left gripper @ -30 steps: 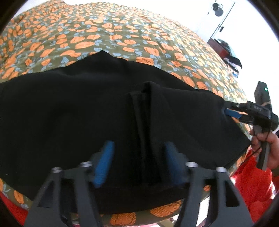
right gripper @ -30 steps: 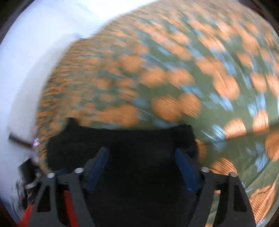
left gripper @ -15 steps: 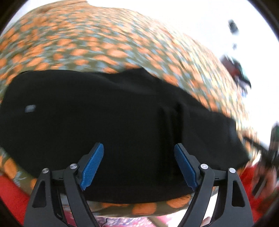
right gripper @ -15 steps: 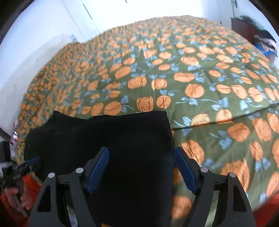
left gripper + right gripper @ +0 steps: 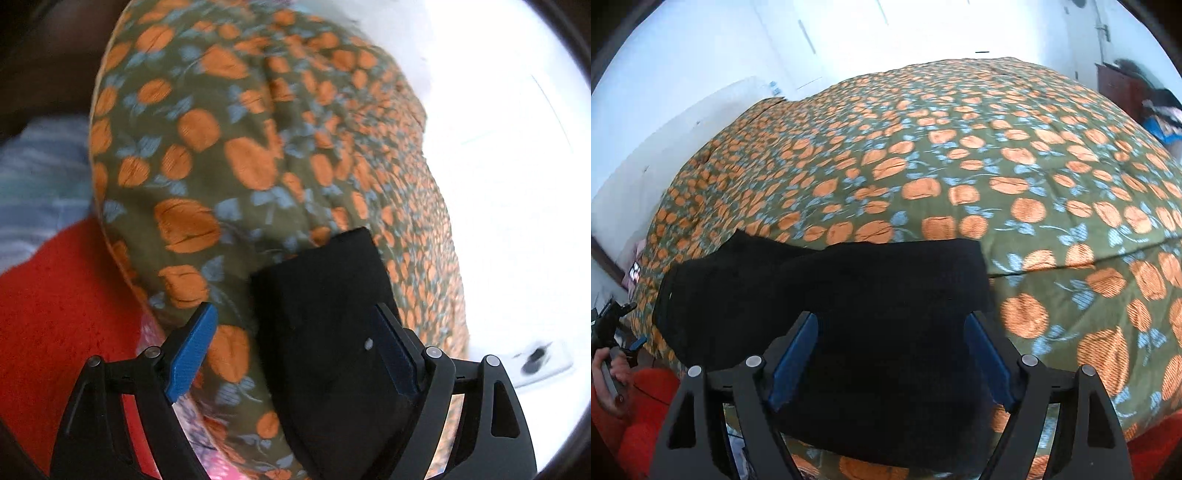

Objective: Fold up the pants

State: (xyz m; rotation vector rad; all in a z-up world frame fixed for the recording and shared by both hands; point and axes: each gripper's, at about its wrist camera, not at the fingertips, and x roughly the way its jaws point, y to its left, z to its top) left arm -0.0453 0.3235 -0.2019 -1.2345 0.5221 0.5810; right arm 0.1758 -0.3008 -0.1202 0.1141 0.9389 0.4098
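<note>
Black pants (image 5: 849, 280) lie folded in a long band on the bedspread, near its front edge. My right gripper (image 5: 891, 316) hovers over their right part; its blue pads stand wide apart and are still opening, with cloth below them and nothing pressed. In the left wrist view I look along the narrow end of the pants (image 5: 321, 314). My left gripper (image 5: 295, 310) is open over that end, holding nothing. The right wrist view also shows the left gripper (image 5: 633, 325) at the far left, in a hand (image 5: 605, 376) just beyond the pants' left end.
The olive bedspread (image 5: 960, 166) with orange fruit print covers the whole bed. A red blanket (image 5: 55, 314) lies along the bed's near side, with a pale blue striped cloth (image 5: 40, 166) beyond it. A dark dresser (image 5: 1119, 88) stands far right by white walls.
The left gripper let go of a raised fold, swung away to the pants' left end and rolled. The right gripper's pads spread wider and it lifted a little off the cloth.
</note>
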